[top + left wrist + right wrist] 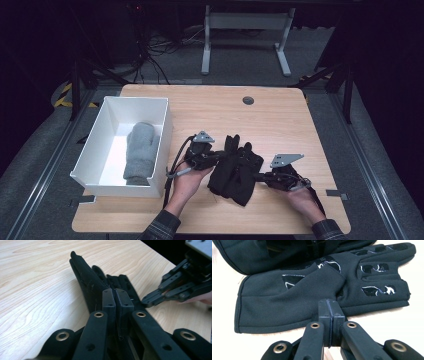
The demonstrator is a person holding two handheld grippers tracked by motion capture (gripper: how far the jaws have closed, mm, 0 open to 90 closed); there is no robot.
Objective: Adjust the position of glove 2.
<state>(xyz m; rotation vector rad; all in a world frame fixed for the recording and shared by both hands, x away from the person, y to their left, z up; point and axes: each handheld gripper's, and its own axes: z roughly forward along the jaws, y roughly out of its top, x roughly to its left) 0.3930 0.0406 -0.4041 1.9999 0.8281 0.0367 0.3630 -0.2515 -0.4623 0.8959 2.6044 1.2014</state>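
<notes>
Two black gloves (235, 170) lie overlapping at the middle of the wooden table (280, 120). My left gripper (222, 156) comes at them from the left and is shut on an edge of the upper black glove (85, 280), which stands up on its side from the closed jaws (115, 296). My right gripper (256, 176) comes in from the right, shut, with its tips (328, 303) at the thumb side of the lower glove (312, 295), which lies flat palm-up with shiny grip patches. No fabric shows between the right jaws. The right gripper (146, 302) also shows in the left gripper view, beside the glove.
A white open box (95, 145) stands at the table's left side with a grey mitten (140, 150) lying inside. A round cable hole (248, 100) sits near the far edge. Beyond the table, a white table frame (245, 30) and cables are on the floor.
</notes>
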